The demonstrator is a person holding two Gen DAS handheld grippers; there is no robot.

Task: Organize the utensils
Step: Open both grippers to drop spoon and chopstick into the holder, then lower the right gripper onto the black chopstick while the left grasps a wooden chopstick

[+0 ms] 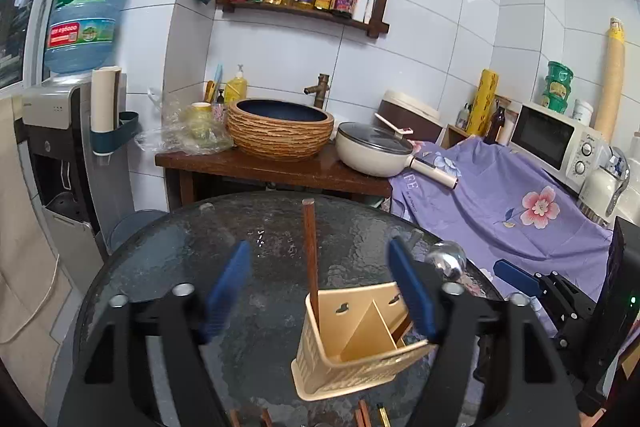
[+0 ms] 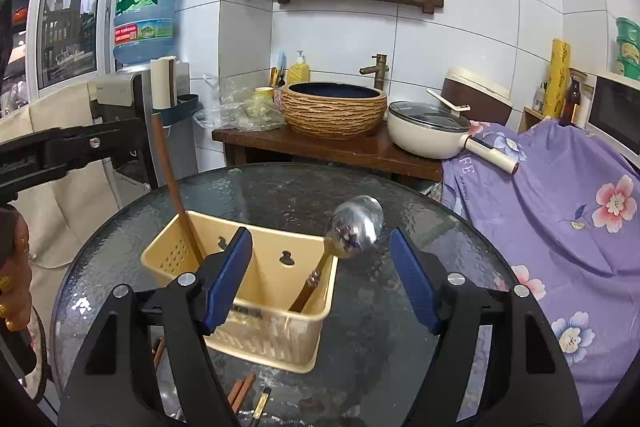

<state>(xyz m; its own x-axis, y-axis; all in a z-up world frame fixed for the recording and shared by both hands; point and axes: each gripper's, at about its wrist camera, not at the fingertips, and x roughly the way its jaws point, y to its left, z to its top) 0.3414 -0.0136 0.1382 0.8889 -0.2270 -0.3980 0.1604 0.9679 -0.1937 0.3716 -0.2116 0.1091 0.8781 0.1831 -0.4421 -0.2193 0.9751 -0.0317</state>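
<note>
A beige plastic utensil holder (image 2: 188, 259) stands on the round dark glass table (image 2: 280, 187). A brown wooden chopstick (image 2: 172, 179) leans in its left compartment. A metal spoon (image 2: 356, 227) leans out of its right compartment. My right gripper (image 2: 320, 279) is open just in front of the holder, nothing pressed between its blue pads. In the left wrist view the holder (image 1: 352, 355) sits low between my open left gripper (image 1: 320, 291) fingers. The chopstick (image 1: 310, 251) rises free between them. Loose chopsticks (image 2: 242, 391) lie on the table near the front edge.
Behind the table a wooden counter (image 2: 320, 151) carries a woven basin (image 2: 334, 111) and a cream pan (image 2: 428, 135). A purple flowered cloth (image 2: 560, 207) covers the right side. A water dispenser (image 1: 68, 131) stands at left. A person's hand (image 2: 12, 267) shows at the left edge.
</note>
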